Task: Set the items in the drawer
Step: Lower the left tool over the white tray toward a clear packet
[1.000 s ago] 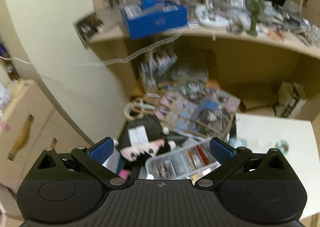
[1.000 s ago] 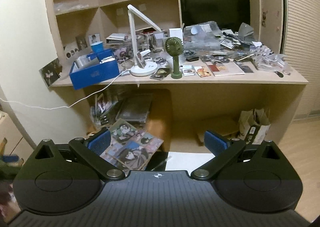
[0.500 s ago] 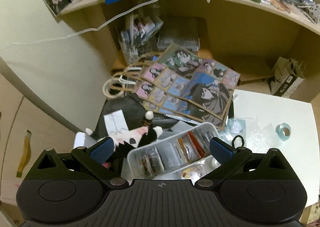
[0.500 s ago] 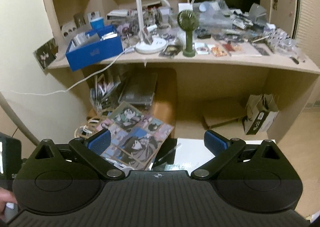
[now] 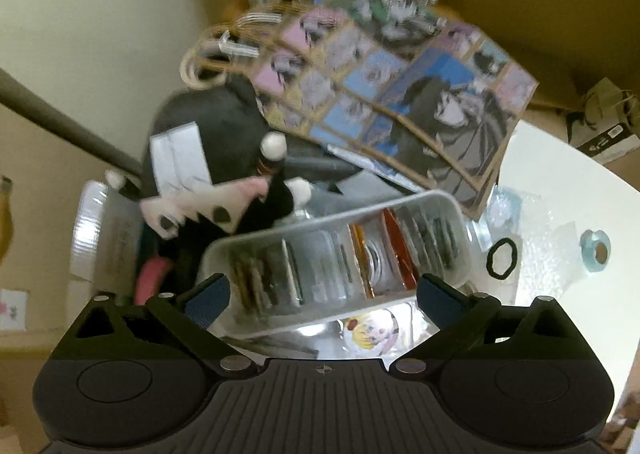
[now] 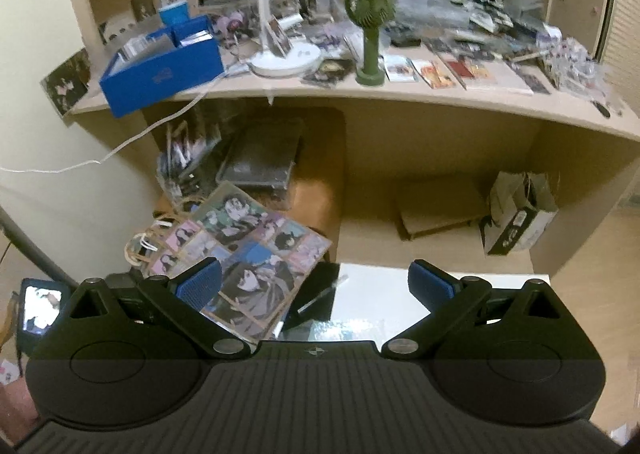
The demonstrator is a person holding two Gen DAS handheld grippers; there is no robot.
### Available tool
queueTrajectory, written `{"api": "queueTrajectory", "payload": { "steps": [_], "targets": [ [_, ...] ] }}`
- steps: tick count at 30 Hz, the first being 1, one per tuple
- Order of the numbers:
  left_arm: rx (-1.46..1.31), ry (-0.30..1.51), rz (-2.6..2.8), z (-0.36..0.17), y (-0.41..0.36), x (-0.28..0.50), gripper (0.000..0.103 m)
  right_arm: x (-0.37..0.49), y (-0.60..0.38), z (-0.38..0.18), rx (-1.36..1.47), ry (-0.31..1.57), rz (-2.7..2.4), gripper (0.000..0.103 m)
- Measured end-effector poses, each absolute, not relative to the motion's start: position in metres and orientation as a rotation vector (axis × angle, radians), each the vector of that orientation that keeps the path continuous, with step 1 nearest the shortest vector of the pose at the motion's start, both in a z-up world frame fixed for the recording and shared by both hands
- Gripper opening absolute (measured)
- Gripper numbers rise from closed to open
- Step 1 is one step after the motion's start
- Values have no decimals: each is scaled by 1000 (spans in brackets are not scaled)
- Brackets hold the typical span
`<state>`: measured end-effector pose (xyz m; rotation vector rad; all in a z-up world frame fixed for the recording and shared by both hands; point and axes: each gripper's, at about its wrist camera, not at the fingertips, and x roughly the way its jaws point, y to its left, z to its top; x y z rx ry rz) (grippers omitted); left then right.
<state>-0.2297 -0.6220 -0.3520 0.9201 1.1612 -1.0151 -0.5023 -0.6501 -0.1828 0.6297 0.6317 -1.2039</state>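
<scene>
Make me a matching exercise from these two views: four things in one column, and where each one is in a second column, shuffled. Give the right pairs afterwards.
Things
1. green handheld fan
2. blue box
3. clear plastic organizer
4. roll of light blue tape

Places
A. between the open fingers of the left hand-held gripper
B. on the white table surface, off to the right
C. standing upright on the desk, right of the white lamp base
D. at the left end of the desk, filled with cards

Pairs: 1-C, 2-D, 3-A, 4-B
</scene>
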Motion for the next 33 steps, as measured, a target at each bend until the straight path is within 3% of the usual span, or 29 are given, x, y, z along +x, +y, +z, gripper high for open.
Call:
{"api": "queueTrajectory", "payload": {
  "steps": [12, 17, 19, 25, 33],
  "targets": [
    [950, 1302, -941, -397, -645, -214, 89, -538, -670, -202, 696, 638, -1239, 102],
    [900, 1425, -904, -420, -646, -208, 72, -548, -669, -206, 724, 631, -1257, 102],
    [883, 1454, -886, -426, -645, -206, 71, -551, -669, -209, 733, 636, -1257, 102],
    [941, 1351, -893, -430, -648, -215, 69, -565, -672, -214, 755, 641, -1263, 102],
    [852, 1430, -839, -442, -650, -213, 60, -580, -675, -216, 768, 644, -1260, 102]
  ]
}}
